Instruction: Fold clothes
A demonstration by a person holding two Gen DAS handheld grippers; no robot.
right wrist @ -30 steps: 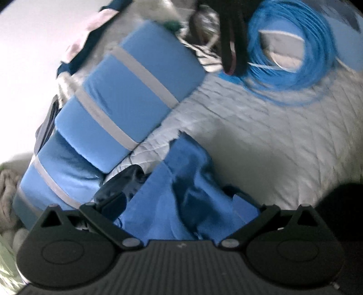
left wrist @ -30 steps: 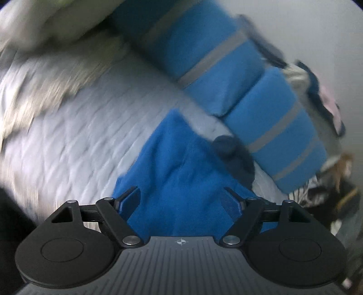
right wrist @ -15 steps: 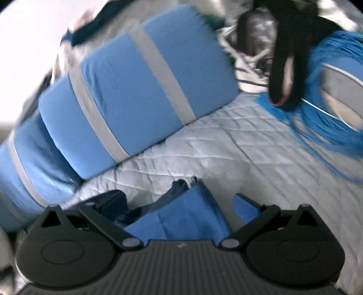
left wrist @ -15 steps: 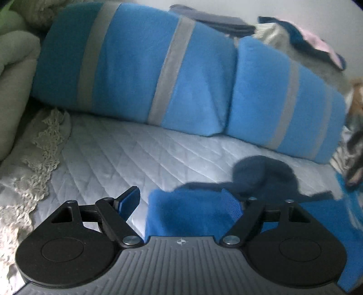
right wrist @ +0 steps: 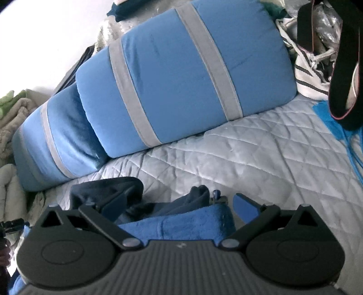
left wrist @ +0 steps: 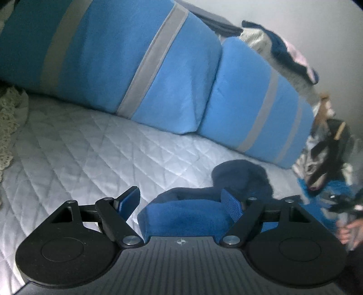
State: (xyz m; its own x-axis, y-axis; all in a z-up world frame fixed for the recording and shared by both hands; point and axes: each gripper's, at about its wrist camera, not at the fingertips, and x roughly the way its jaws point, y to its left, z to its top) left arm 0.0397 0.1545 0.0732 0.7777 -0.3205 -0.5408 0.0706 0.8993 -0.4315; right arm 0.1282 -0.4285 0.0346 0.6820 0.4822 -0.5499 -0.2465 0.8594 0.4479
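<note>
Left tool [left wrist: 181,202] open, blue garment [left wrist: 181,215] between its jaws

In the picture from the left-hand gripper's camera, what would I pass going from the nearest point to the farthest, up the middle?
Left gripper → blue garment lying between its open fingers → white quilted bedspread → blue cushions with grey stripes → pale wall.
</note>
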